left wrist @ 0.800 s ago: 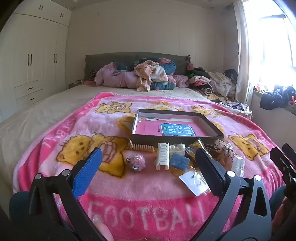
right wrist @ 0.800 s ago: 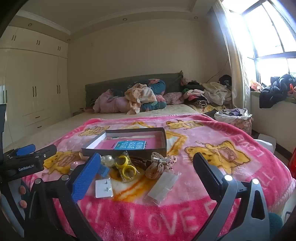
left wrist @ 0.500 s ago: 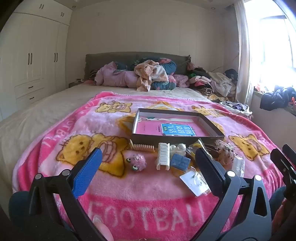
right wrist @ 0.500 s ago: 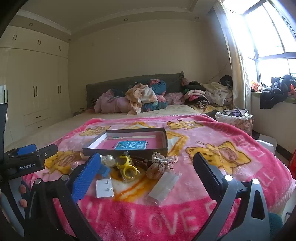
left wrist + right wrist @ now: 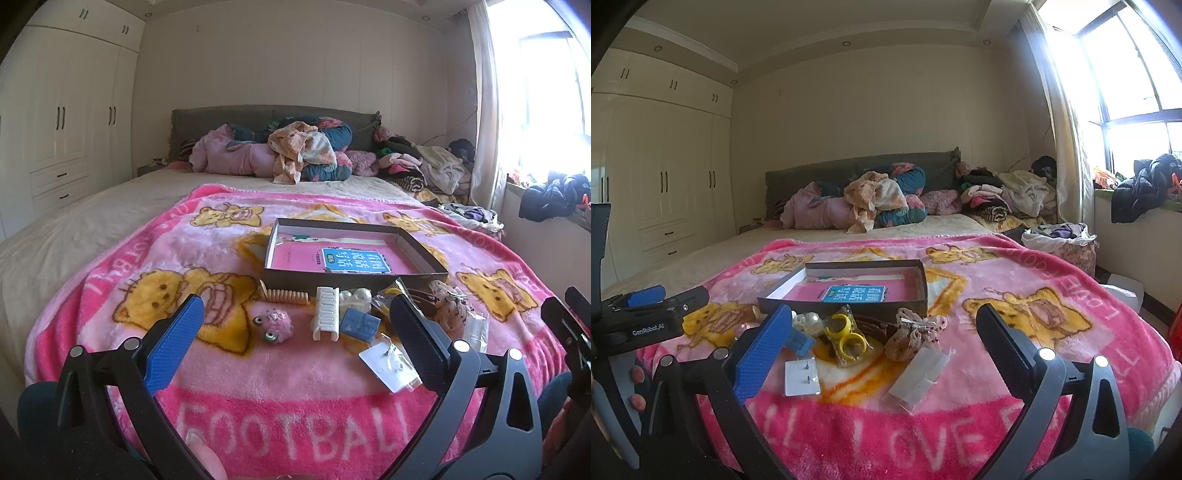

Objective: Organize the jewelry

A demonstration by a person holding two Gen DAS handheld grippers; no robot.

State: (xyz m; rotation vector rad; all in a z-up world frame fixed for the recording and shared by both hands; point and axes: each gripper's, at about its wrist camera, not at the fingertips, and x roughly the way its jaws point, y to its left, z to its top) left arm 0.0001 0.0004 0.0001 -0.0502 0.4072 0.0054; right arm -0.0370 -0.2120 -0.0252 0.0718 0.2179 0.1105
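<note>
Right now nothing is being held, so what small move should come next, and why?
Probably lower the open left gripper onto the white comb: it lies loose in front of the box, right between the fingers.

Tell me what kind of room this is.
Almost certainly a home bedroom. A bed fills the view, with a grey padded headboard and piled clothes against it, and built-in white wardrobes line the wall. Both grippers, left and right, are open above a pink blanket.
</note>
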